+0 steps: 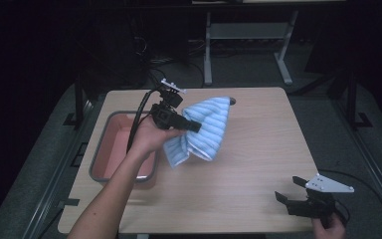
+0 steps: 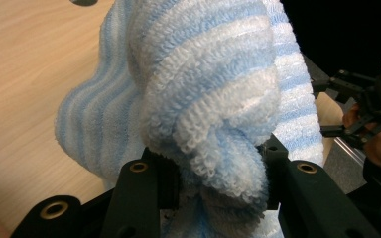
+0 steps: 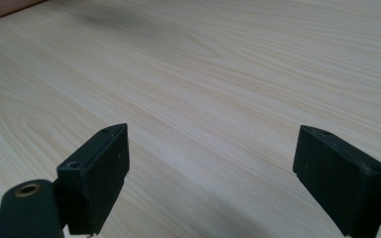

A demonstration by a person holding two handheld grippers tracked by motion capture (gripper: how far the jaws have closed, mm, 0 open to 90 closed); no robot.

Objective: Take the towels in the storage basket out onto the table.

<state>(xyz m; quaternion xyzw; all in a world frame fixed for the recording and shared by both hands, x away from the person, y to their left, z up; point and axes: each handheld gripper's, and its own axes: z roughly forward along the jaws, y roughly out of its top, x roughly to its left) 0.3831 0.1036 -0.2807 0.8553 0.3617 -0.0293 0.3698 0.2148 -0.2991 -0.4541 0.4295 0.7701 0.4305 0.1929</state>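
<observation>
Above the middle of the bench (image 1: 248,164), we are lifting a blue-and-white striped towel (image 1: 206,130) with our left claw (image 1: 191,127), its jaws pinching a bunched fold of terry while the rest is hanging down, its lower edge seeming to brush the wood. We are judging the cloth light, soft and floppy, so gripping a thick gathered fold should be holding best. Our right claw (image 1: 291,191) is waiting spread wide near the bench's near right corner, well apart. A pink tub (image 1: 124,144) is sitting just left.
</observation>
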